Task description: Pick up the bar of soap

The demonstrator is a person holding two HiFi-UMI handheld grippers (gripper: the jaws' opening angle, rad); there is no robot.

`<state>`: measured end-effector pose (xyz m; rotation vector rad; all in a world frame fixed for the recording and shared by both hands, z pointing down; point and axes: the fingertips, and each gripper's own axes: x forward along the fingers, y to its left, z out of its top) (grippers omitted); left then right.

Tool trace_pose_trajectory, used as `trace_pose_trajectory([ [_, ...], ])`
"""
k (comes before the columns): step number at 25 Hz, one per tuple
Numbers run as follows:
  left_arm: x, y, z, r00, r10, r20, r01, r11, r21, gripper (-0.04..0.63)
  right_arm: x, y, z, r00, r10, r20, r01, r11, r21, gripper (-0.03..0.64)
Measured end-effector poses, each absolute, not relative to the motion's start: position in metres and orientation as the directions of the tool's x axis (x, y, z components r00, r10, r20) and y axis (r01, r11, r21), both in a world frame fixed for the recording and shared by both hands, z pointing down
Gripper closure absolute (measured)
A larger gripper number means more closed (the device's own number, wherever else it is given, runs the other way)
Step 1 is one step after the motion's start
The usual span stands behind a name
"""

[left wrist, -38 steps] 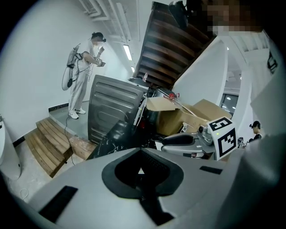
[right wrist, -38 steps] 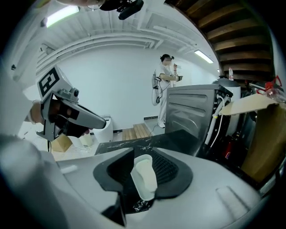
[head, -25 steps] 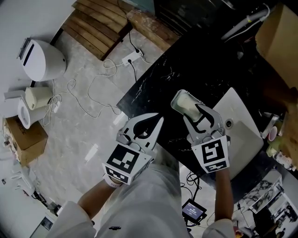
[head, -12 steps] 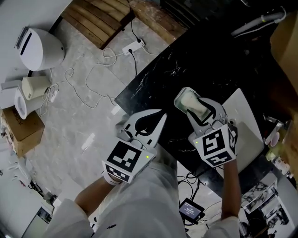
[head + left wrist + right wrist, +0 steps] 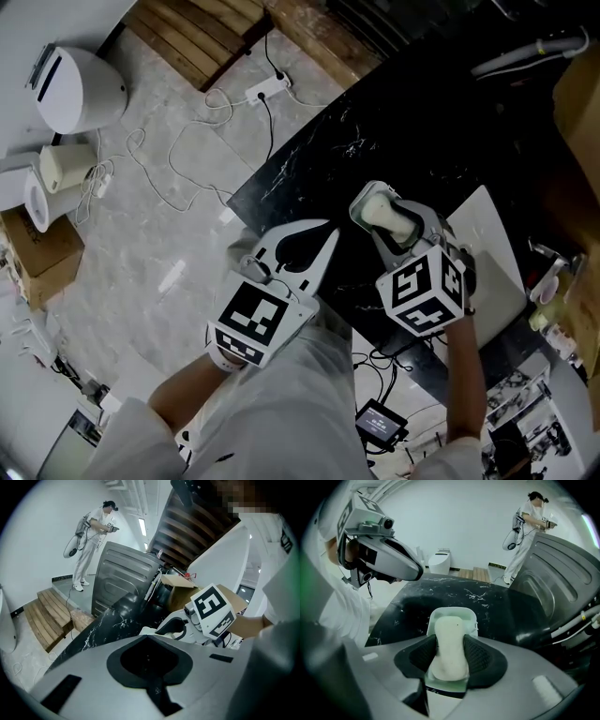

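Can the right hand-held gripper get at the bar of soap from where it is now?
Probably yes: the right hand-held gripper, jaws just opened wider, straddles the bar of soap in its dish; nothing blocks it.

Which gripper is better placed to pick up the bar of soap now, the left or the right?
Right. The right gripper has just been opening its jaws, and the soap in its dish lies between them. The left gripper is shut and off to the side of the dish.

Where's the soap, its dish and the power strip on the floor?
Soap (image 5: 449,646), right gripper view, its middle.
Dish (image 5: 453,611), right gripper view, far rim.
Power strip (image 5: 266,89), head view, its middle.
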<state>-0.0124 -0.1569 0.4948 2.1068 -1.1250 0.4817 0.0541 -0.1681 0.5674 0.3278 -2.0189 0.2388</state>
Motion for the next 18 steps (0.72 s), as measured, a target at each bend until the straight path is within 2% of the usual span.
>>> trace_pose_trajectory([
  [6, -0.015, -0.161, 0.498, 0.555, -0.578, 0.598, -0.832, -0.382, 0.402, 0.589, 0.051, -0.164, 0.577, -0.32, -0.017, 0.947, -0.272, 0.959, -0.075, 0.419],
  [10, -0.014, -0.162, 0.498, 0.557, -0.581, 0.594, -0.831, -0.376, 0.411, 0.589, 0.051, -0.164, 0.58, -0.248, 0.005, 0.969, -0.28, 0.957, -0.077, 0.42],
  [13, -0.015, -0.162, 0.497, 0.56, -0.579, 0.592, -0.828, -0.371, 0.421, 0.589, 0.048, -0.166, 0.58, -0.229, -0.002, 0.973, -0.292, 0.954, -0.067, 0.419],
  [18, -0.022, -0.16, 0.496, 0.555, -0.581, 0.595, -0.831, -0.371, 0.414, 0.589, 0.047, -0.17, 0.577, -0.281, -0.085, 0.956, -0.327, 0.945, -0.012, 0.42],
])
